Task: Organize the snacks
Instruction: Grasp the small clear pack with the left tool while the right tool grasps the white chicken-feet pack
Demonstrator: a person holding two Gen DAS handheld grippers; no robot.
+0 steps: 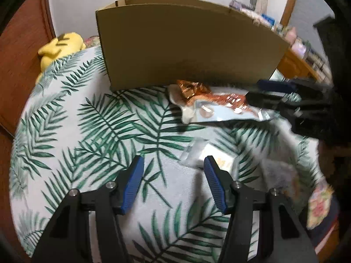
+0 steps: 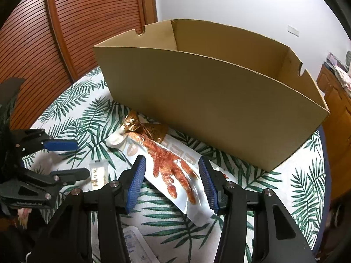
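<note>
On the far left of the left wrist view, one yellow soft toy is lying at the edge of the leaf-print tablecloth. One open cardboard box is standing on the cloth toward the back, its near wall facing both cameras.

The left gripper is hovering low over the cloth with its two blue-padded fingers spread wide and nothing between them. Just ahead of its right finger, one small clear packet is lying flat; the picture is smeared there, so its contents are hard to read.

Beyond that, one long snack bag with an orange-brown picture is lying in front of the box, its gold-foil end touching the foot of the box wall. In the right wrist view the same bag is running diagonally from the box toward the camera.

The right gripper is straddling that bag, fingers released and wide apart, one on each side of it, apparently not pressing it. In that view the small packet is lying left of the bag, just beside the tip of the left gripper. One more flat white packet is showing at the bottom edge, partly hidden by the gripper body.
</note>
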